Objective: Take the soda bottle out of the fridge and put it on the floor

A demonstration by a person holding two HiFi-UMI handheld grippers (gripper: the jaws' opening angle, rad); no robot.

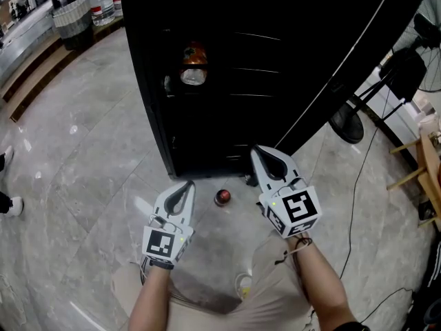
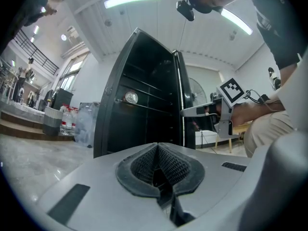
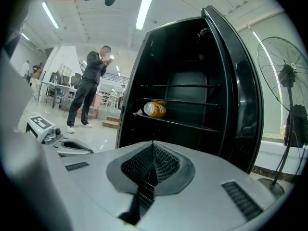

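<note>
Orange soda bottle point(image 3: 155, 109) lying sideways on a wire fridge shelf point(image 3: 192, 123).
Its round end is pointing outward; left claw point(image 1: 187, 185) and right claw point(image 1: 256, 150) are sitting pressed together.

Floor: I saw the glossy grey stone floor point(image 1: 83, 157) beneath both pairs of fingers, spreading all round them.
Fridge: the black fridge point(image 1: 227, 81) stood on it, door open, just ahead of the right gripper point(image 1: 258, 150) fingertips.
Shelf: a wire shelf point(image 3: 192, 124) inside, ahead of and above the right fingers, carried the soda bottle point(image 3: 155, 109) on its side.
Red thing: a small red round thing point(image 1: 222, 197) lay on the tile between the left gripper point(image 1: 186, 185) fingertips and the right ones.
Fan: the fan point(image 1: 346, 126) rested its dark round base to the right of the right fingers.
Cable: a thin cable point(image 1: 353, 212) trailed further right.
Basket and bottles: a basket point(image 1: 72, 21) and water bottles point(image 1: 101, 2) stood far ahead-left of the left fingers.
</note>
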